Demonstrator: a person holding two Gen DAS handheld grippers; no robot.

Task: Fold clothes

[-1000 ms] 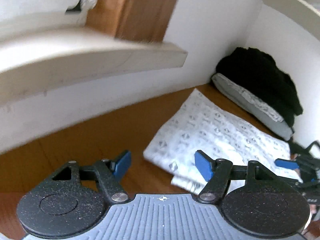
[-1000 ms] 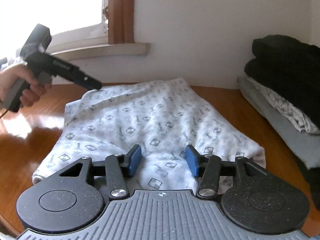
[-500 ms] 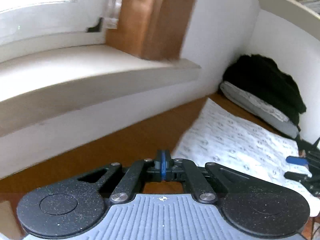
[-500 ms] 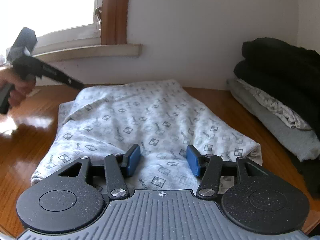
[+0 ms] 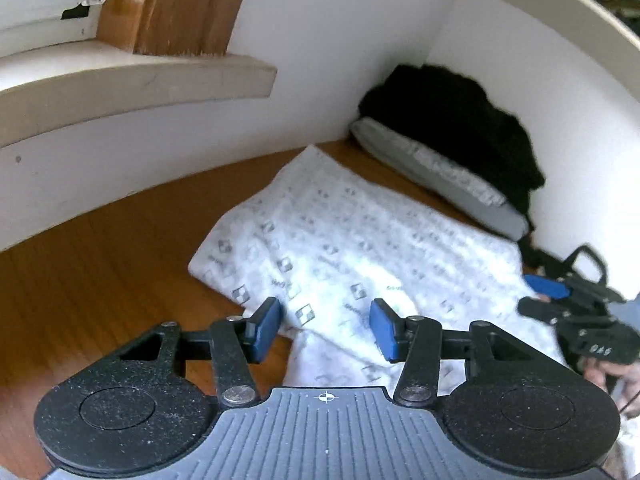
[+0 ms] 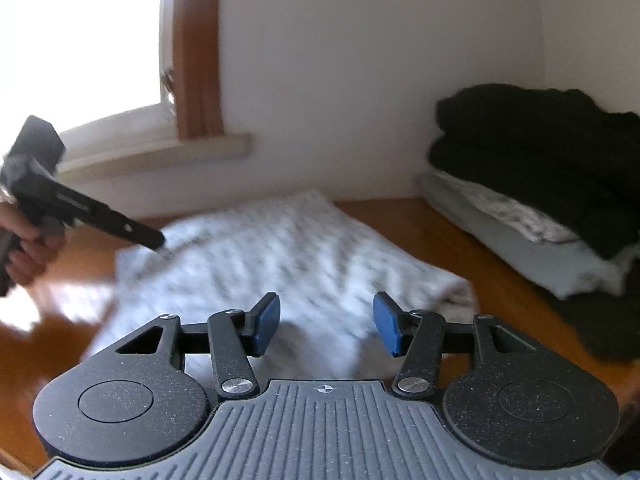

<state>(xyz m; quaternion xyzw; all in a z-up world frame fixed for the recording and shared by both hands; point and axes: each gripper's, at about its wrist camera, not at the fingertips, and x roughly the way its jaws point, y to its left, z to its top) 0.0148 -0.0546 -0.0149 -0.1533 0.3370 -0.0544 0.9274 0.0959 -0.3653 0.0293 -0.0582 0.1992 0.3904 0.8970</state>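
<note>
Left wrist view: your left gripper [image 5: 324,330] hovers over the patterned shirt's [image 5: 340,248] near corner, jaws opening and empty. Your right gripper [image 6: 326,328] waits half-wide, empty, at the shirt's near edge. The shirt lies folded on the worktop [image 5: 100,264]; next, grip both corners.

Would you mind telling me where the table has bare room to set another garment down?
Bare wood lies between the patterned cloth and the wall below the windowsill. The far right corner is crowded: a pile of folded clothes fills it.
</note>
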